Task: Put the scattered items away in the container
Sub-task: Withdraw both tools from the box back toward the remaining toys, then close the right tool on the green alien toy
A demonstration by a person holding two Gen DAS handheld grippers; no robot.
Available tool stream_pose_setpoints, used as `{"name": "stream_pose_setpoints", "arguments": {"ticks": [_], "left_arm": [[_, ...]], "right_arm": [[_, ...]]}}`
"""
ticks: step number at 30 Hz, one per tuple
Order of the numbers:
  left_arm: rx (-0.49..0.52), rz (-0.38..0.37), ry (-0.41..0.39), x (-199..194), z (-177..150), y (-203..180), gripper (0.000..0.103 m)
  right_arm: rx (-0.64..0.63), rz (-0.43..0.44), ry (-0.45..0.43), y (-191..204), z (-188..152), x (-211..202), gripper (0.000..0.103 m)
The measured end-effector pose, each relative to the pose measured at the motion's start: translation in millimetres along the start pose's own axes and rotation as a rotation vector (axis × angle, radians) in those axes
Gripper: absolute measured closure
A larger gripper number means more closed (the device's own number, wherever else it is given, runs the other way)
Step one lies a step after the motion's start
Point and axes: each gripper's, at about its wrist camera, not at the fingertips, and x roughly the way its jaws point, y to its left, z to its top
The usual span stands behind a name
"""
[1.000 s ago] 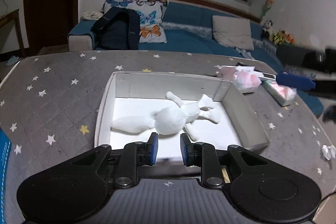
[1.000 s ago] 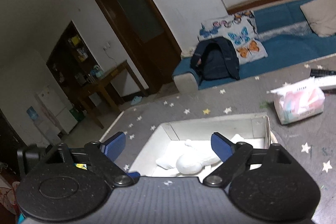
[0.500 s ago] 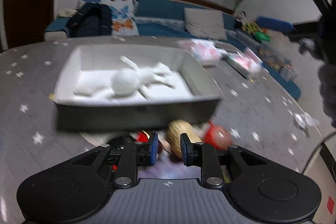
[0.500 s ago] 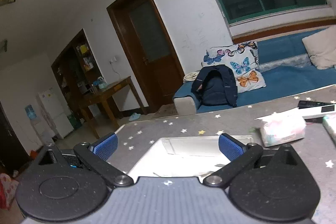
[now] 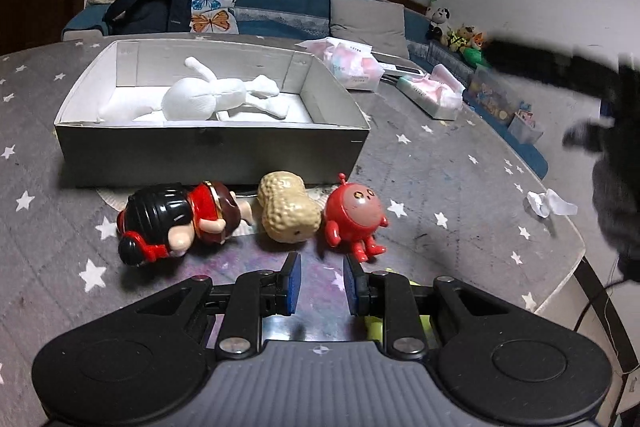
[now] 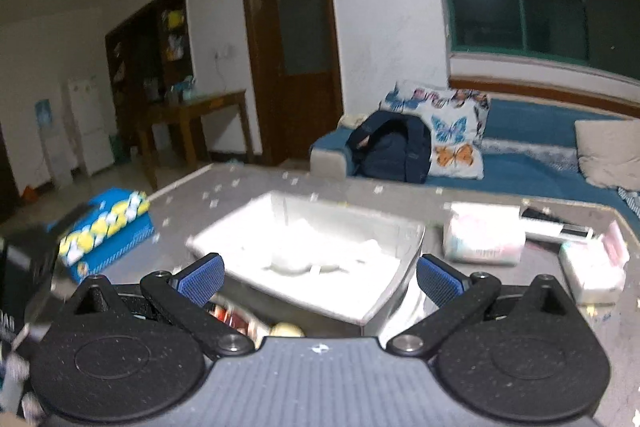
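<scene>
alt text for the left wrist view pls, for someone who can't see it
The left gripper, jaws apart and empty, hovers over a star-print table before three toys: a black-haired doll, a peanut toy and a red round figure. Behind them, a white box holds a white plush.

Left view: pulled back from over box (image 5: 212, 143); box now upper left of frame, not centre. Newly in view below it: black-red doll (image 5: 176, 221), peanut toy (image 5: 286, 211), red round toy (image 5: 354, 217). Right view: levelled out, box slid from lower centre to mid-frame, blurred; blue carton (image 6: 106, 231) newly at left. Right gripper (image 6: 320, 277) jaws spread wider, nothing between.
</scene>
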Motion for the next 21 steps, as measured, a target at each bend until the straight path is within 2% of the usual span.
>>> {"name": "stream_pose_setpoints", "arguments": {"ticks": [7,21], "left_arm": [[-0.018,-0.008,0.01,0,-9,-3,0.078],[-0.062,-0.058,0.027,7,-17,-6,0.076]], "right_arm": [[-0.028,0.023,0.107,19,-43,-1,0.0],[-0.091,0.023,0.22,47,-99,11,0.008]]}}
